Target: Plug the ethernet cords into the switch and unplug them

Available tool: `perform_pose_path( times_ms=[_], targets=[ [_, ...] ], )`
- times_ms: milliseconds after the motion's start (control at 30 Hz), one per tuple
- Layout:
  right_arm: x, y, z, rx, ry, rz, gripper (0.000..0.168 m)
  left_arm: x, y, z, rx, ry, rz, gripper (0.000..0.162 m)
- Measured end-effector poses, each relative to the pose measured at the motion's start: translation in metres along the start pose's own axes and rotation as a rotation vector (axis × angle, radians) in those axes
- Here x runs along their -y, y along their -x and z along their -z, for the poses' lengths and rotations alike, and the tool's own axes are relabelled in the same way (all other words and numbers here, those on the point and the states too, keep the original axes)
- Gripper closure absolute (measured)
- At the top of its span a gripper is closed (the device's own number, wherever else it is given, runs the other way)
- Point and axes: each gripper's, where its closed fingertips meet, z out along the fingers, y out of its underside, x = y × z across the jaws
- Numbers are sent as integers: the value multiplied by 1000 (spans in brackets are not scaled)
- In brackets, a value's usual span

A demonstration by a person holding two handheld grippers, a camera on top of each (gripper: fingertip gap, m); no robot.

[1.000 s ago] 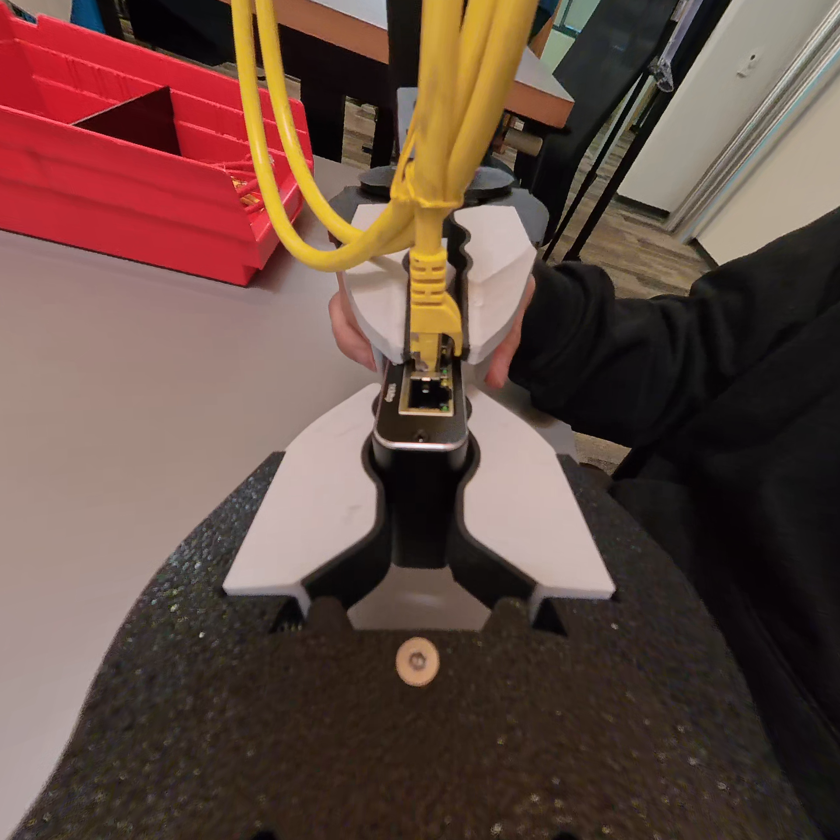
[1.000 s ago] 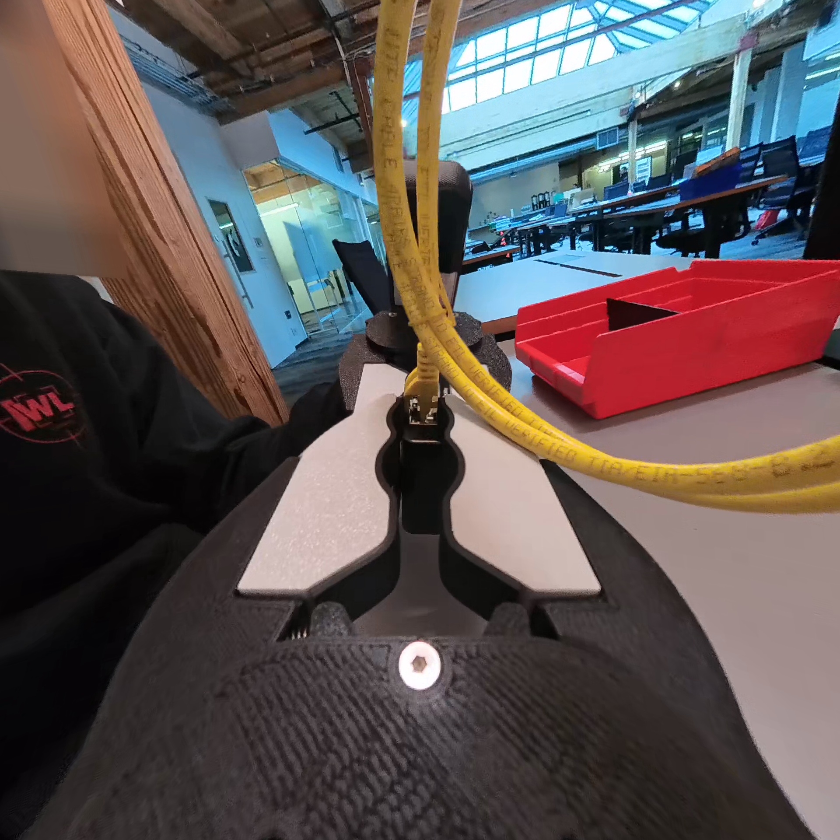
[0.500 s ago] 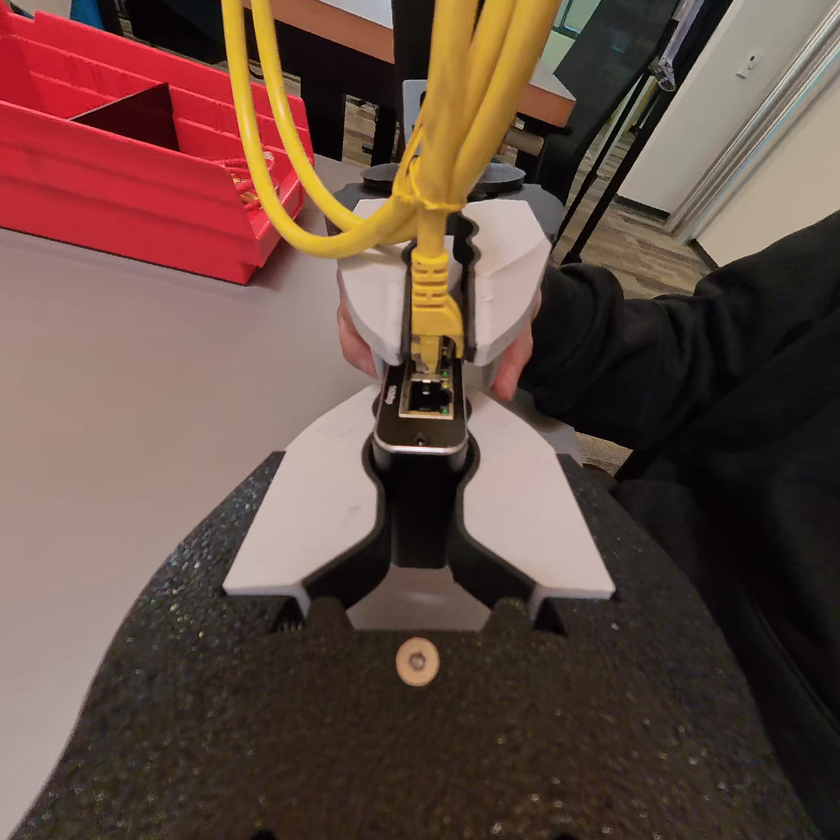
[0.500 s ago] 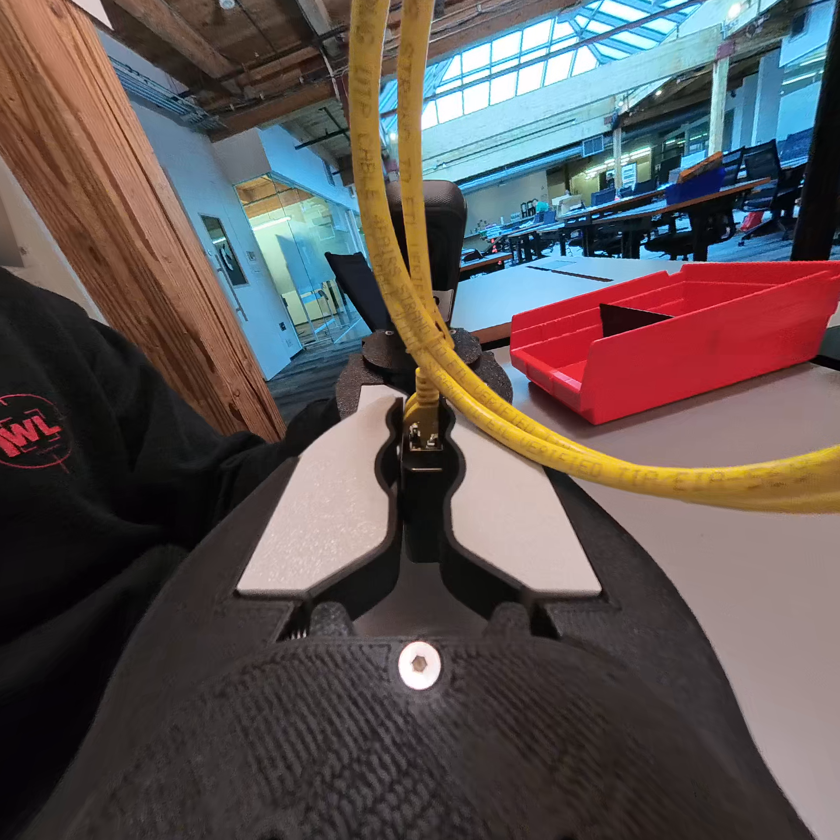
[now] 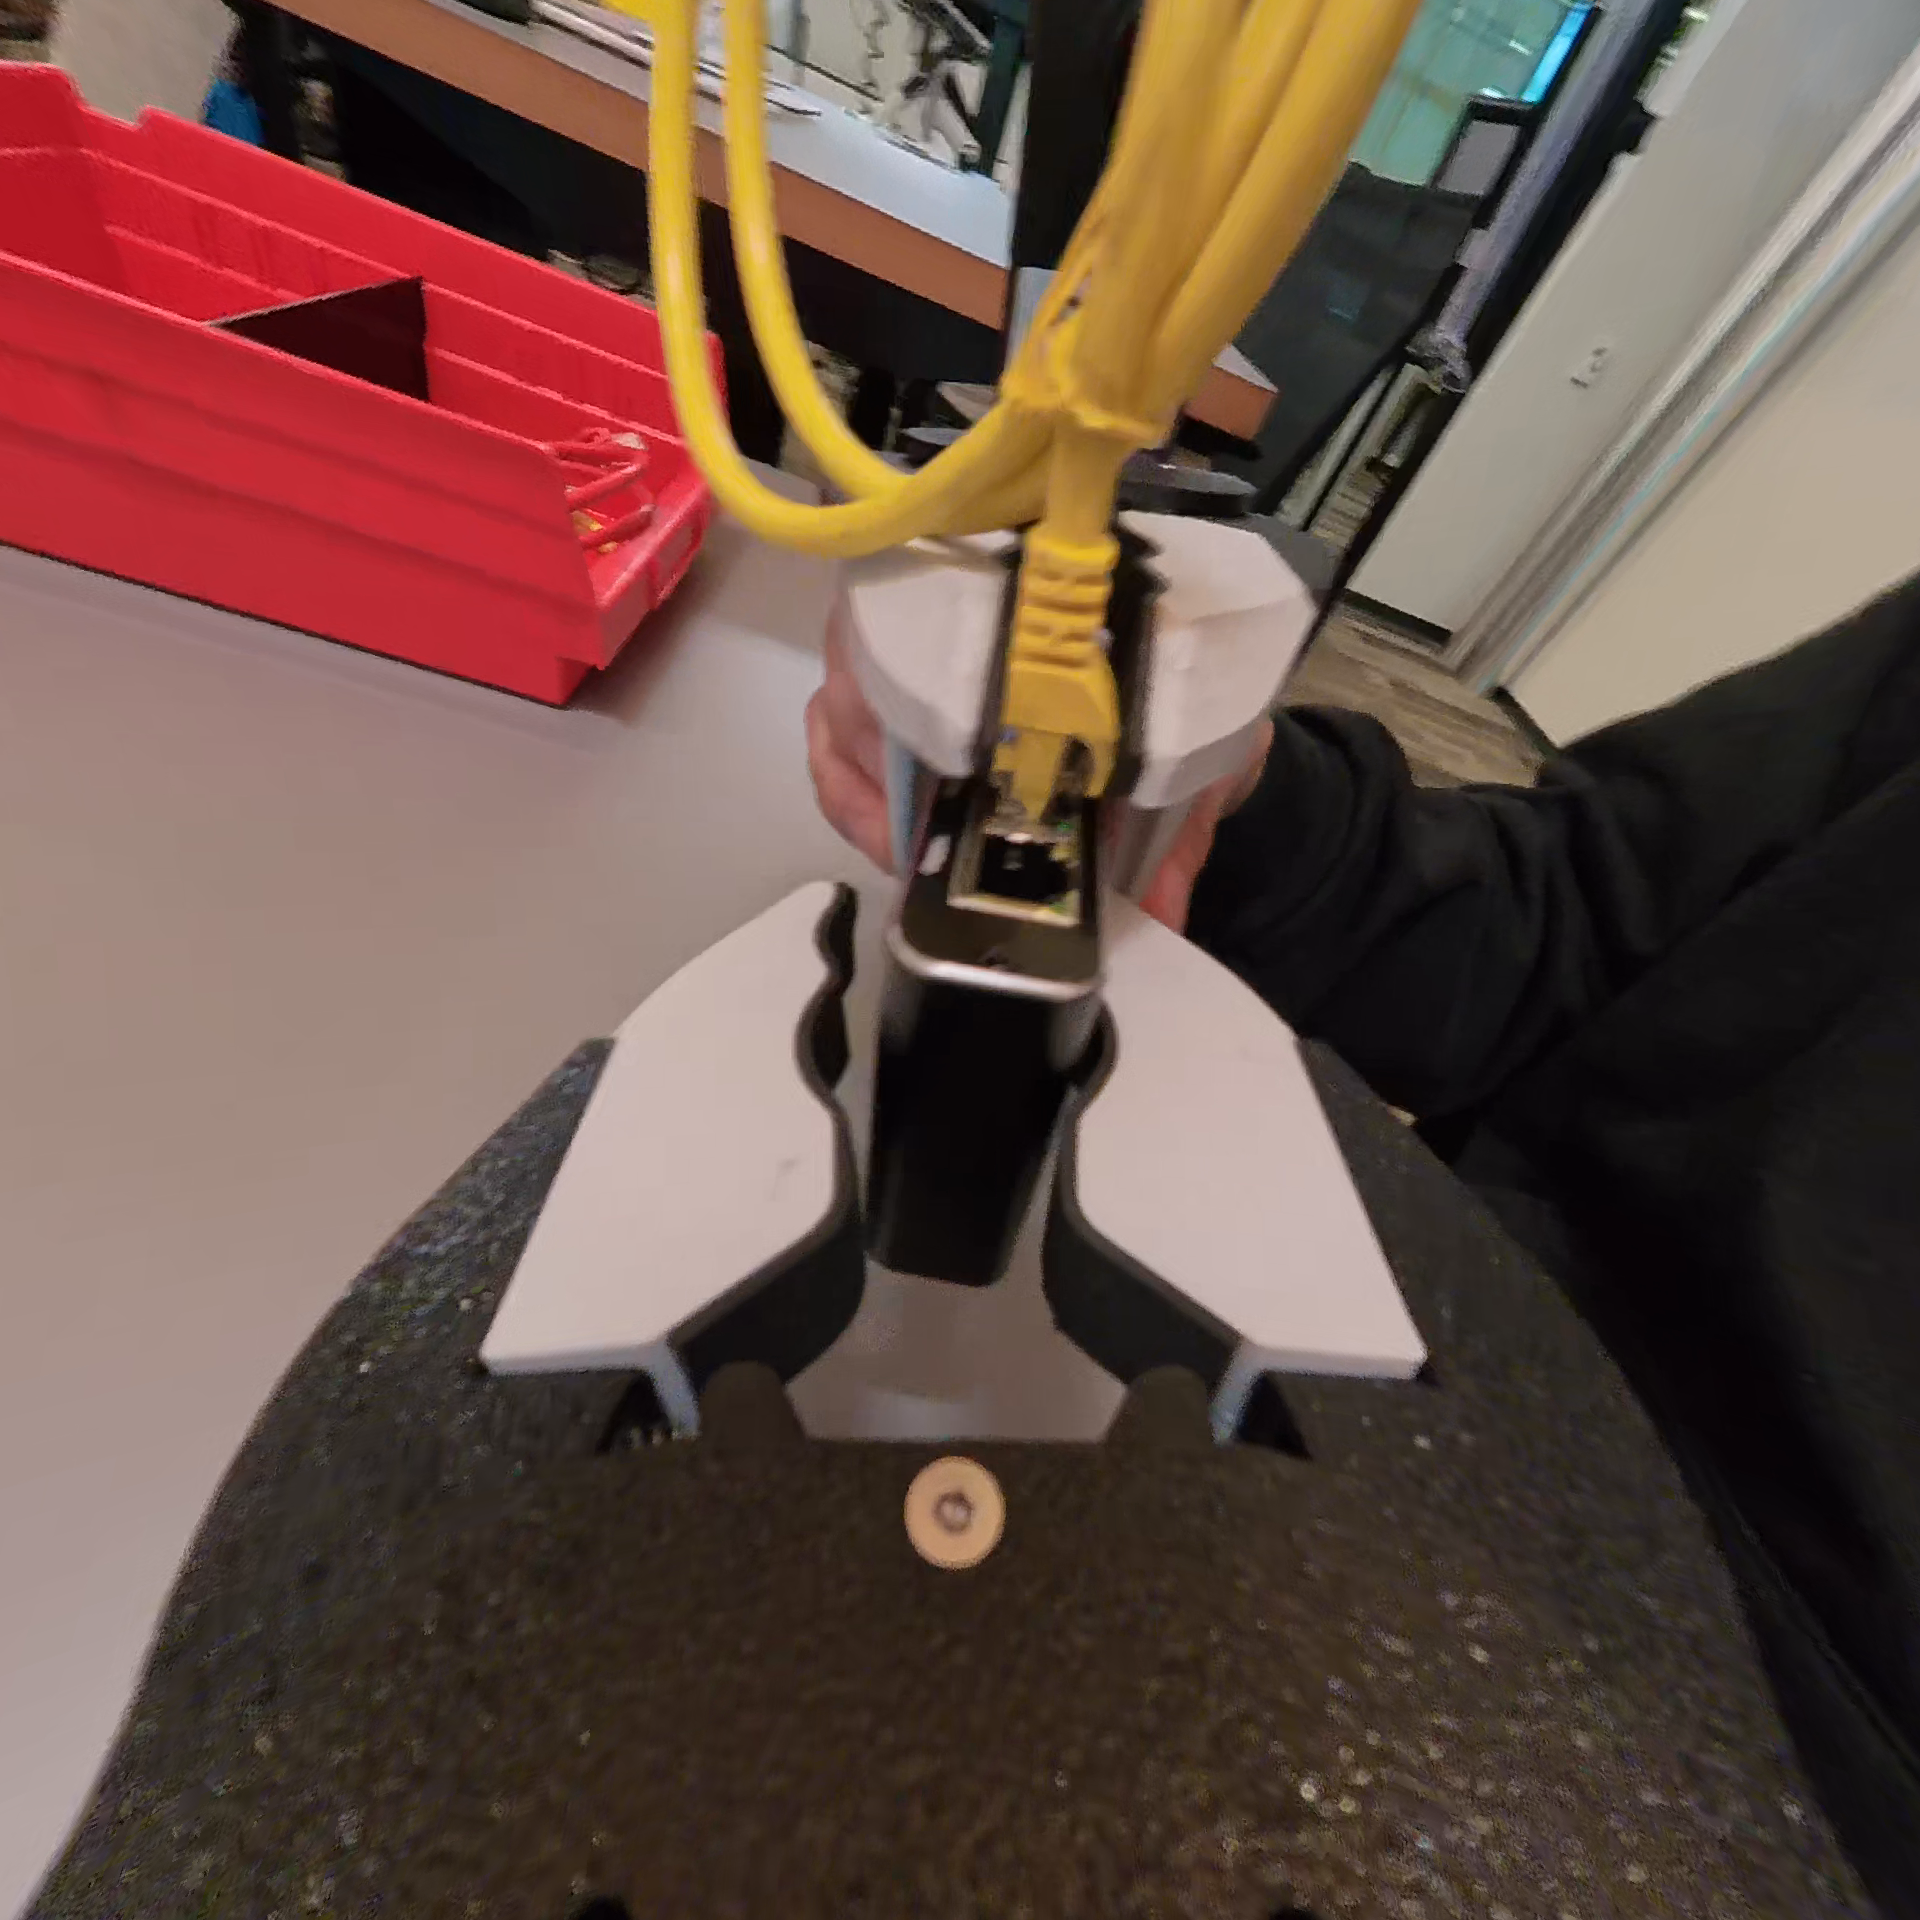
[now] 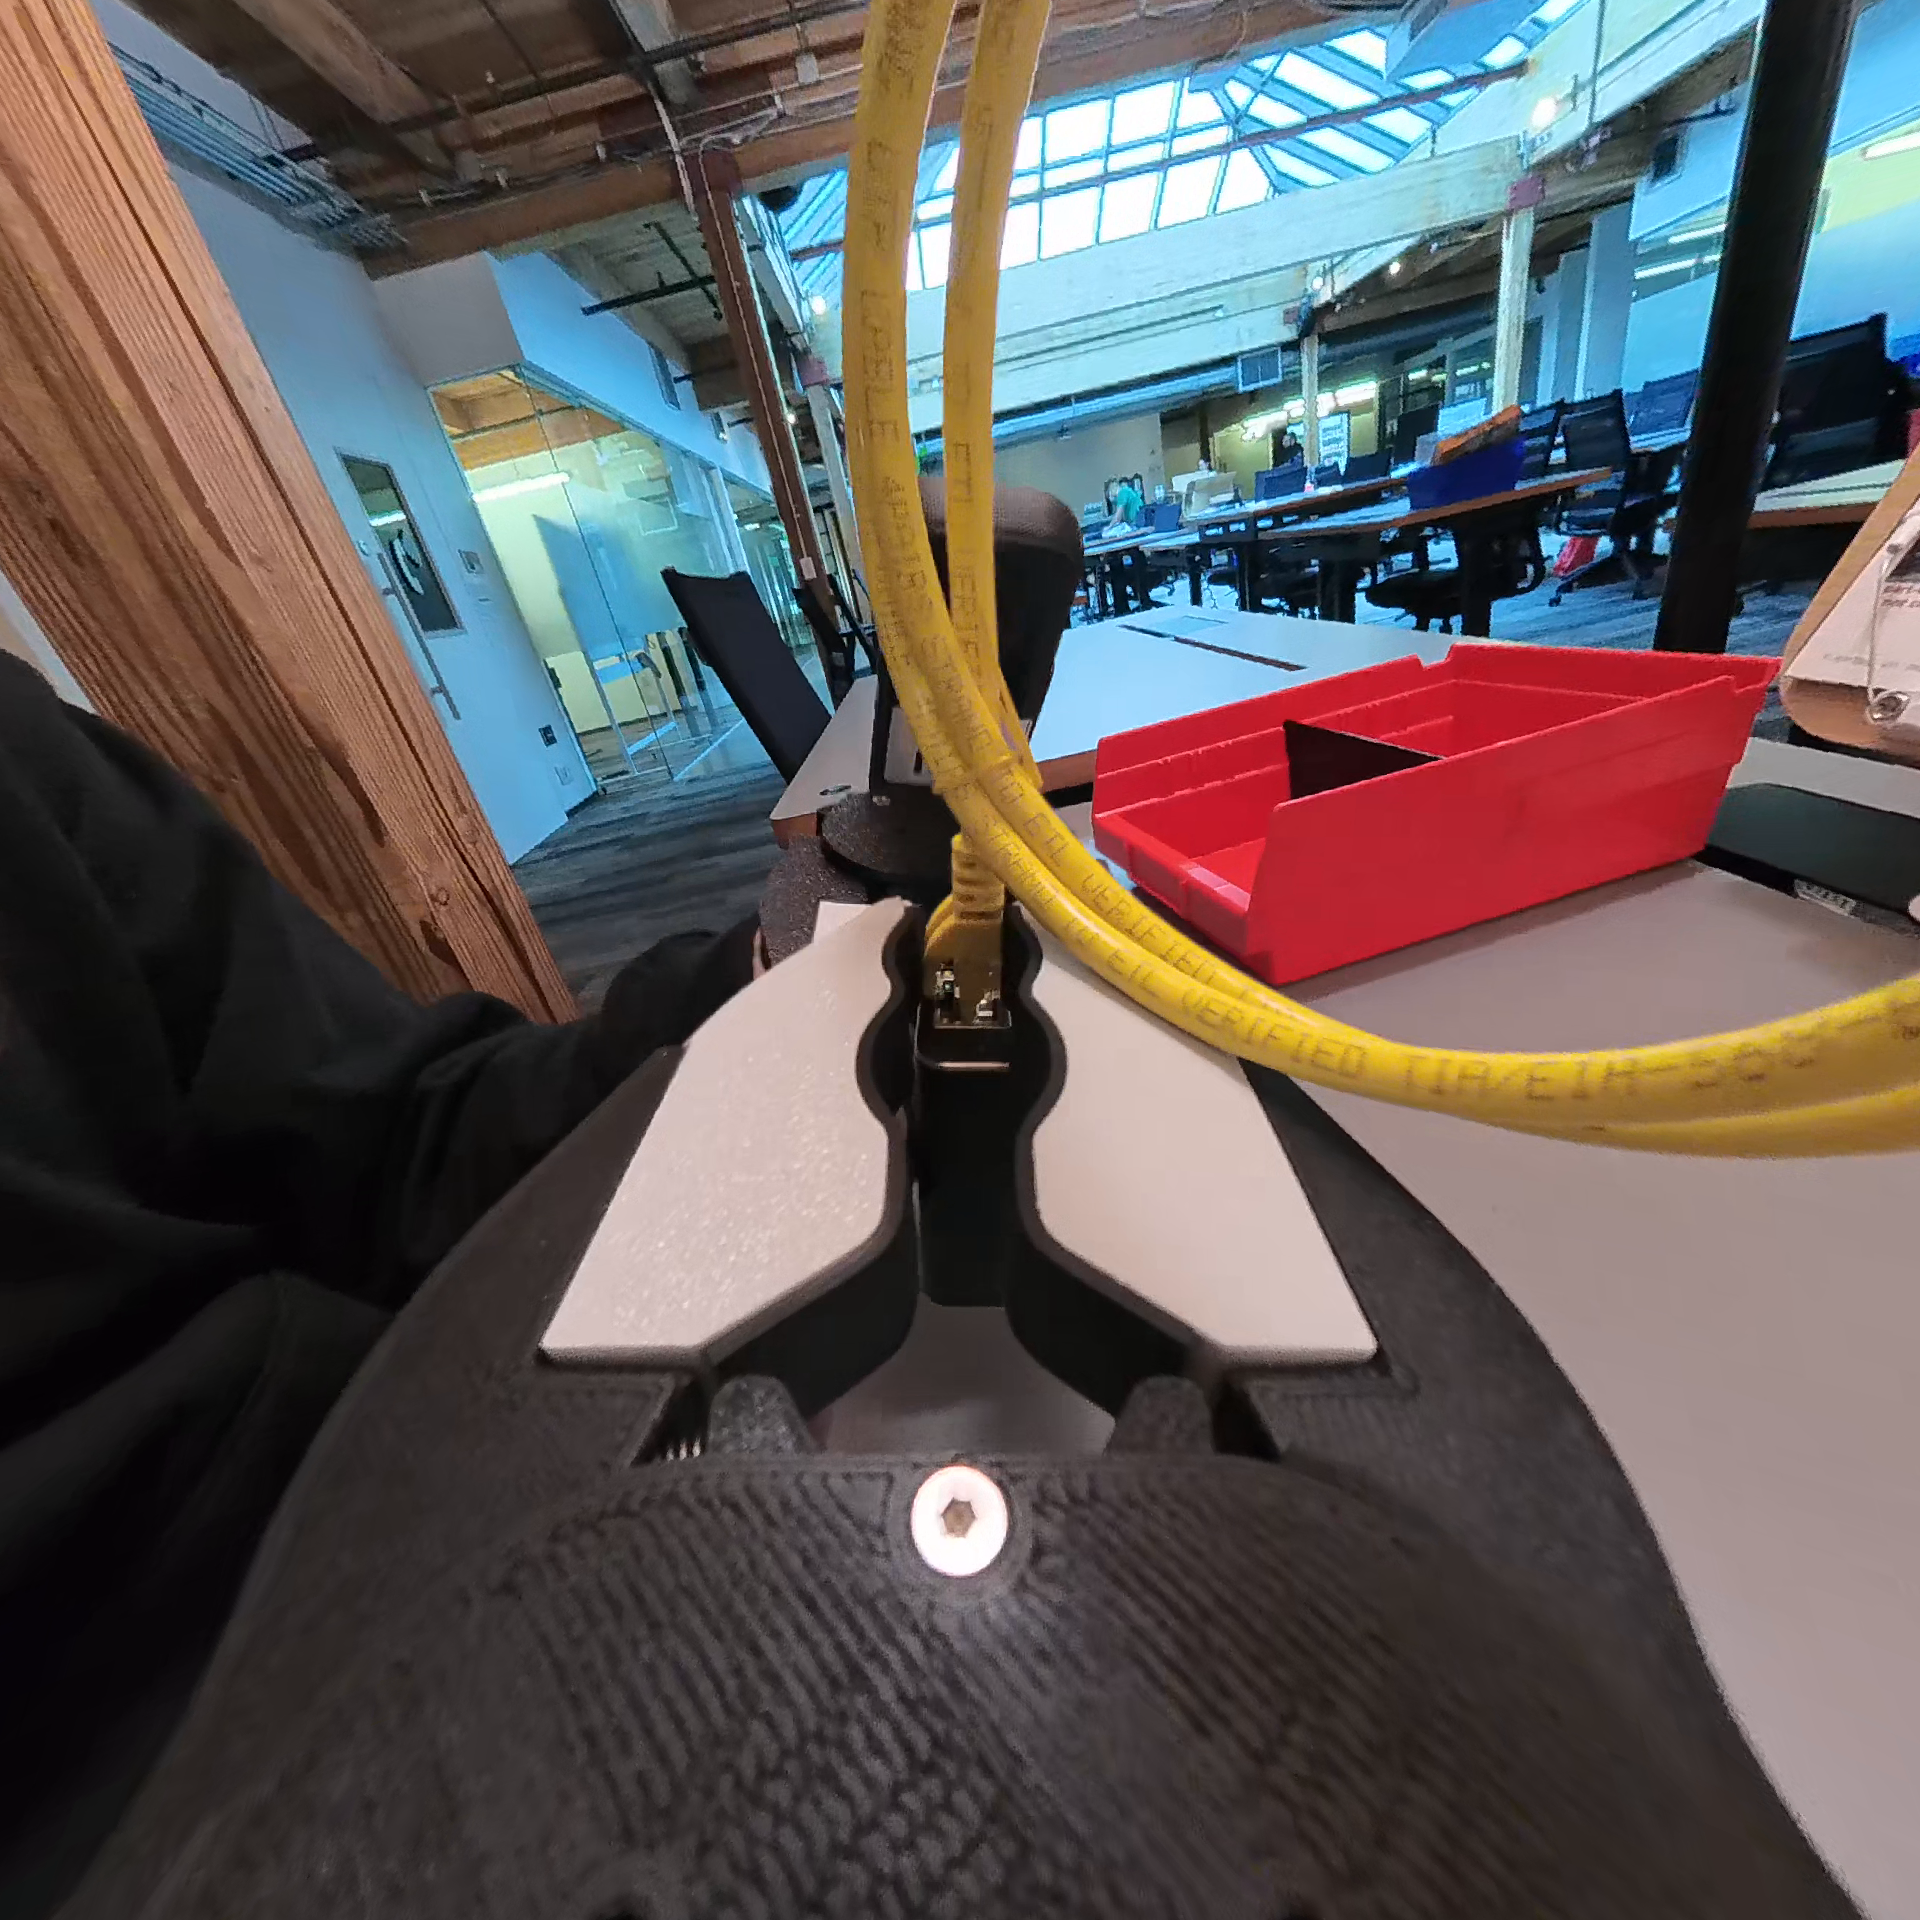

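Note:
My left gripper (image 5: 982, 914) is shut on a black switch (image 5: 966, 1122), held with its port face up; the switch sits tilted, with a slim gap at the left fingertip. The near port (image 5: 1023, 883) is empty. My right gripper (image 5: 1049, 748) faces it from above, shut on the yellow ethernet plug (image 5: 1060, 644), whose clear tip is at the far port; how deep I cannot tell. The bundled yellow cable (image 5: 1143, 260) loops upward. In the right wrist view my right gripper (image 6: 966, 925) grips the plug (image 6: 971, 894) over the switch (image 6: 961, 1164).
Both grippers are above a grey table (image 5: 312, 883). A red divided bin (image 5: 312, 436) stands at the back, also in the right wrist view (image 6: 1455, 810). A person's black sleeve (image 5: 1558, 935) is alongside. A wooden post (image 6: 156, 520) and a black pole (image 6: 1745, 312) stand nearby. There is about 6 cm between the tips of the two grippers.
Both grippers have shifted together, with motion blur. The switch now sits tilted between my left fingers, with a small gap at the left fingertip. The plug stays gripped at the far port.

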Motion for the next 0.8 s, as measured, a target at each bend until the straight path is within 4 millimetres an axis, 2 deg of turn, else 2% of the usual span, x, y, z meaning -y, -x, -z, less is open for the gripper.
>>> perform_pose_path(
  times_ms=[67,233,300,400,600,800],
  targets=[
    [4,1,2,8,-23,-11,154,-1,4,-2,23,2,4,115],
    [1,-3,5,-6,1,-4,154,-2,8,-5,54,8,-6,115],
    [2,-3,5,-6,-5,-6,154,2,7,-4,51,-19,-6,118],
    [2,-2,5,2,-6,-12,153,6,1,-3,17,-41,-57,132],
    [1,0,5,21,9,-12,154,5,0,-3,29,-37,-115,133],
    [0,-4,9,-1,11,-14,154,5,4,-7,57,-43,-76,131]
  ],
)
